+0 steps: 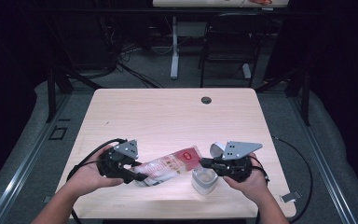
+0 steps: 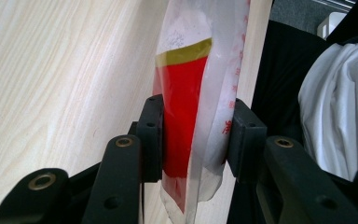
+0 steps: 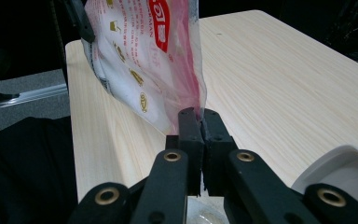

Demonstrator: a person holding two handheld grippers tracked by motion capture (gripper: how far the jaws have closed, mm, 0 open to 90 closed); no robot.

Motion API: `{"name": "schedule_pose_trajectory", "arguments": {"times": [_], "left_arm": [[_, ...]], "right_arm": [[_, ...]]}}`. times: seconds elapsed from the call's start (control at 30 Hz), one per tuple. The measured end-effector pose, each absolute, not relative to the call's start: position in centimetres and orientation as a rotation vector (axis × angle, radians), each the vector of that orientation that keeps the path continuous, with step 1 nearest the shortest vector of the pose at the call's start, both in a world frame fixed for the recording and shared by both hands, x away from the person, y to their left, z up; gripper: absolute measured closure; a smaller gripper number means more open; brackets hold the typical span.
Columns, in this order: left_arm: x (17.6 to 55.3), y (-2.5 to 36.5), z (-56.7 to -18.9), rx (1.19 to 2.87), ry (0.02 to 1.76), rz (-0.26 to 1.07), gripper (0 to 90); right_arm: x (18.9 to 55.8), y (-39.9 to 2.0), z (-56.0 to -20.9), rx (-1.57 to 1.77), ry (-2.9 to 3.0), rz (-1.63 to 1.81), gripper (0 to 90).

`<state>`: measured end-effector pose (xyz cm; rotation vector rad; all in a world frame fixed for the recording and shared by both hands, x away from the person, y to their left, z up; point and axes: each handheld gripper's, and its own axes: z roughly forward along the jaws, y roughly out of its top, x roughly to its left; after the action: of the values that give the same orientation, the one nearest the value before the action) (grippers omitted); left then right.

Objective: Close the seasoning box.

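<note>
table (image 1: 168,112): pale wood top, bare apart from the work at its near edge, where both hands come in; everything in use sits close to the two grippers.
bag (image 1: 170,164): a clear plastic pouch with red print and white powder or grains inside, stretched between the two grippers and held off the table top, its red-labelled end toward the right gripper and its fuller end toward the left one.
left gripper (image 2: 193,135): jaws part-way closed on the bag's body, the pads pressing its red panel from both sides; the film runs on past the jaw tips.
right gripper (image 3: 200,126): jaws pressed nearly together, pinching a thin edge of the bag's corner, with the rest of the pouch rising away beyond the tips.
container (image 1: 204,181): small white open tub on the table just below and beside the right gripper, toward the person.
lid (image 1: 216,149): white hinged flap of that tub, standing up right against the right gripper's far side.
done so far, as I judge it: bag lifted and gripped at both ends, tub opened and placed under the right gripper's end.
left to do, as I judge it: open or tilt the pinched corner over the tub and pour; the tub's fill is too unclear to tell.
</note>
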<state>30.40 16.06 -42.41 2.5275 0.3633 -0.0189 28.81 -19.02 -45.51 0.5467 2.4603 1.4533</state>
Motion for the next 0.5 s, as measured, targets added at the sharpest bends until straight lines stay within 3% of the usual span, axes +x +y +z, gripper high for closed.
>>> {"name": "schedule_pose_trajectory", "arguments": {"times": [0.5], "left_arm": [[30.82,15.70,-41.54,2.558,0.343,-0.010,63.6]], "right_arm": [[28.89,-19.17,-45.81,0.560,2.465,1.447,89.0]]}}
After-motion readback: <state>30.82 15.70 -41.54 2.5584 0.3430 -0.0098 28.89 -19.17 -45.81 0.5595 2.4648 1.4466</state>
